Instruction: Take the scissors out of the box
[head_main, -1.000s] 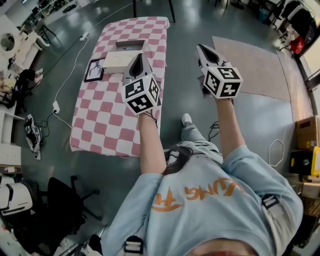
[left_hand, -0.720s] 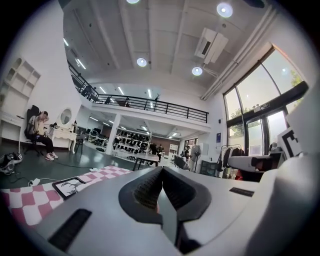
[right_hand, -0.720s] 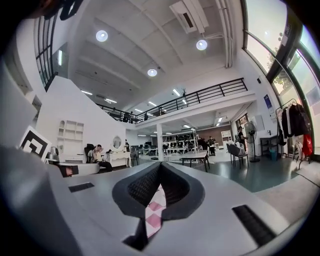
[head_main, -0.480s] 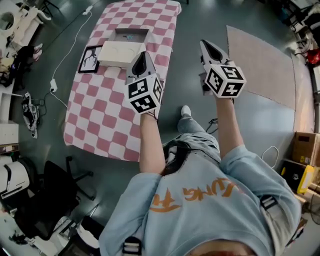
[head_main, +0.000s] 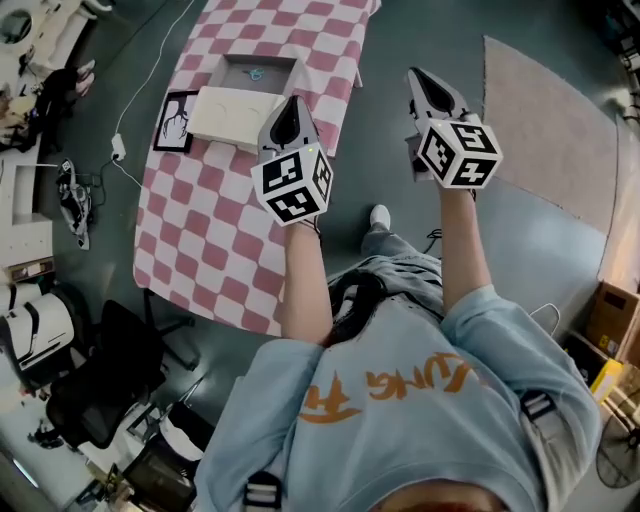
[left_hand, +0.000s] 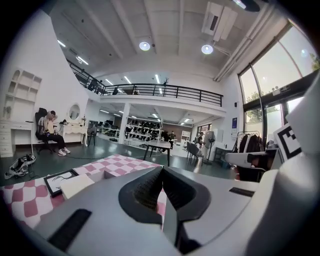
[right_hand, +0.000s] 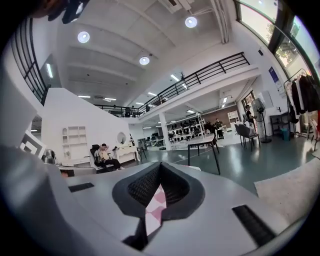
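Not started: left claw (head_main: 291, 103) and right claw (head_main: 416, 76) are both fully closed on nothing, held in the air well apart from the open box (head_main: 232, 70) on the checkered surface (head_main: 210, 230), scissors apparently inside it (small bluish thing (head_main: 258, 73), too small to confirm).

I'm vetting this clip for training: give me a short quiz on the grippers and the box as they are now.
1. True or false: in the head view the right gripper shows against the floor, not the checkered table.
2. The left gripper holds its jaws: A open; B shut, empty; C shut on scissors.
3. In the head view, what lies on the table left of the box?
Key: 1 true; 2 B; 3 a framed picture.
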